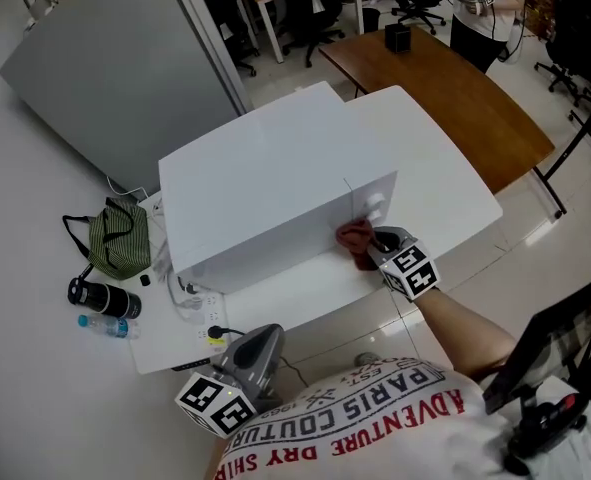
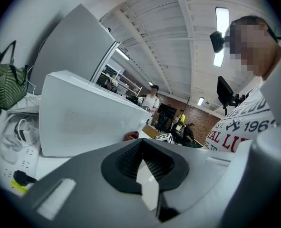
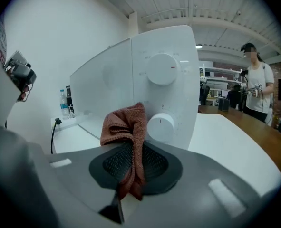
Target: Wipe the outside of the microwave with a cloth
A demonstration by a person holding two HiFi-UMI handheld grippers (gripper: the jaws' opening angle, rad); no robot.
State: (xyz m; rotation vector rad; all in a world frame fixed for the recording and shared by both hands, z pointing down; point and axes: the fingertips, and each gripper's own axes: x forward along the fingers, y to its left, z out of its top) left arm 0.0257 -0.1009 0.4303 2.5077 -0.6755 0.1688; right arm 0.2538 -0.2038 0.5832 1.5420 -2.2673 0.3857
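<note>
Here, the right gripper (image 3: 130,163) clamps a red cloth (image 3: 126,127), bunched beside the lower knob (image 3: 160,126) on the white microwave's (image 1: 275,188) front and seemingly touching it. The microwave sits on a white table (image 1: 455,188). The left gripper (image 2: 142,163), jaws together and empty, is held by the table's near edge.

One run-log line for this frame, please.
stage: wiping front | right gripper: shut on cloth, at microwave front beside lower knob | left gripper: shut, empty, away from microwave
</note>
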